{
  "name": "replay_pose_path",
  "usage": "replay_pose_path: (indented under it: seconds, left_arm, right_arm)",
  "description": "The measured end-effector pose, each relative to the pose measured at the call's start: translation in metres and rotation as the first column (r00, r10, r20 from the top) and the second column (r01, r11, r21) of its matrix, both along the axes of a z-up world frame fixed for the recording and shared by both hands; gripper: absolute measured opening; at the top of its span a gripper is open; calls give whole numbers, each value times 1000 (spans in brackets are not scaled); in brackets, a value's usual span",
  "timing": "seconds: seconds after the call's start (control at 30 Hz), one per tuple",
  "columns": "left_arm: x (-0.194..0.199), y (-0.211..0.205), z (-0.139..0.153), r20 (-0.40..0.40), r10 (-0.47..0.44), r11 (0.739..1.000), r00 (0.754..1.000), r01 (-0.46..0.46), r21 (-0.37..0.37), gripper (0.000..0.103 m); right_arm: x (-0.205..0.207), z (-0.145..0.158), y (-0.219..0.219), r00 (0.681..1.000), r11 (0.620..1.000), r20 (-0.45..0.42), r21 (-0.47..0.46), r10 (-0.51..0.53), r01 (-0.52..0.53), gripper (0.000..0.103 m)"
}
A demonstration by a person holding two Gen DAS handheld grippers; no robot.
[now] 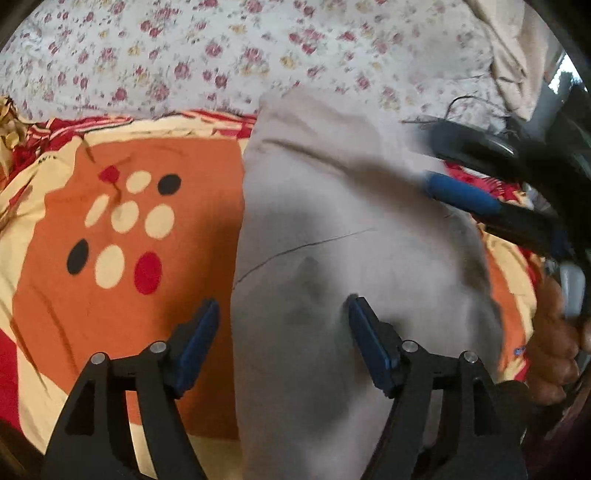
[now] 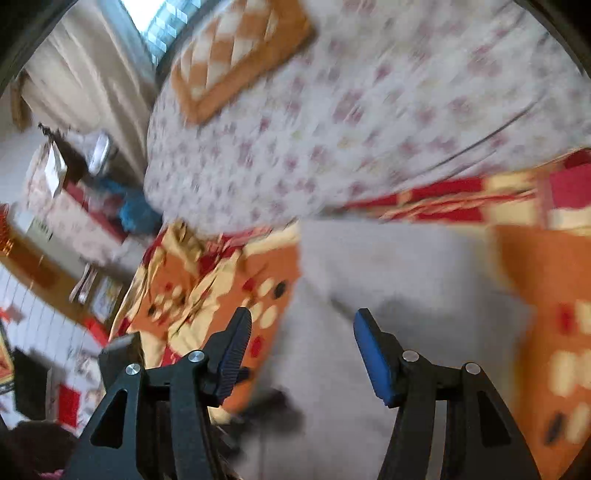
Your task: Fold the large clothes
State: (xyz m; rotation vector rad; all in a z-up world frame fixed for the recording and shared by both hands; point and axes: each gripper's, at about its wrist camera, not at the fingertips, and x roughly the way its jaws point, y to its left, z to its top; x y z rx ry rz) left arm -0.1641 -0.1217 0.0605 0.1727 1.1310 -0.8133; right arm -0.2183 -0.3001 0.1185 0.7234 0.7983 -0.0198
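Left fingers (image 1: 283, 345) released | right fingers (image 2: 303, 354) released | grey garment (image 1: 332, 221) spread below both, ungripped

A bedroom in a home: a bed (image 2: 369, 122) under a flowered sheet (image 1: 221, 55) and an orange patterned blanket (image 1: 110, 229), pale curtains (image 2: 81, 85) beside a bright window (image 2: 162, 22), cluttered shelves (image 2: 74, 206) nearby.

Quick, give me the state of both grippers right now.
Left gripper: open, nothing held, above the grey garment.
Right gripper: open, nothing held, above the same garment.
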Motion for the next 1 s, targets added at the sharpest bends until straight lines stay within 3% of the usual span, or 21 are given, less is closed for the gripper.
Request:
replay_pose_path:
  seconds: [0.07,0.13,0.2,0.27,0.37,0.53,0.67,0.8,0.9,1.0]
  left_arm:
    - [-1,0,-5,4,7,1000,1000,-7,7,73]
    - [1,-2,-7,13,8,1000,1000,-8,-2,77]
    - [1,-1,-9,6,9,1000,1000,-9,-13,84]
    - [2,-5,-14,-15,1,1000,1000,-2,-27,86]
    - [-1,-10,-15,-5,2,1000,1000,-3,-16,87]
    - [-8,-10,-8,62,-4,1000,998,3,19,87]
    - [-11,-9,-6,96,-1,999,995,-2,34,87]
    - [-13,-8,-6,105,7,999,994,-11,38,87]
    - [-16,-8,-5,128,7,999,992,-13,45,87]
    - [-20,-8,-4,151,4,999,989,-11,49,87]
  right_arm:
    - [32,-27,1,997,1000,-74,-1,12,-12,55]
    - [48,-49,-12,987,990,-136,-120,-90,74,49]
    - [46,-61,-28,978,976,-133,-168,-161,138,36]
    - [40,-73,-46,958,945,-117,-233,-263,232,36]
    - [37,-96,-68,945,943,-130,-191,-301,274,36]
    - [25,-81,-62,948,947,-132,-183,-291,265,39]
    - [-8,-35,-35,967,953,-87,-212,-239,217,63]
    - [-41,-14,-2,977,936,-108,-321,-187,143,63]
    - [-62,-20,11,977,936,-132,-333,-165,113,61]
    - [-77,-36,23,962,905,-207,-418,-176,76,60]
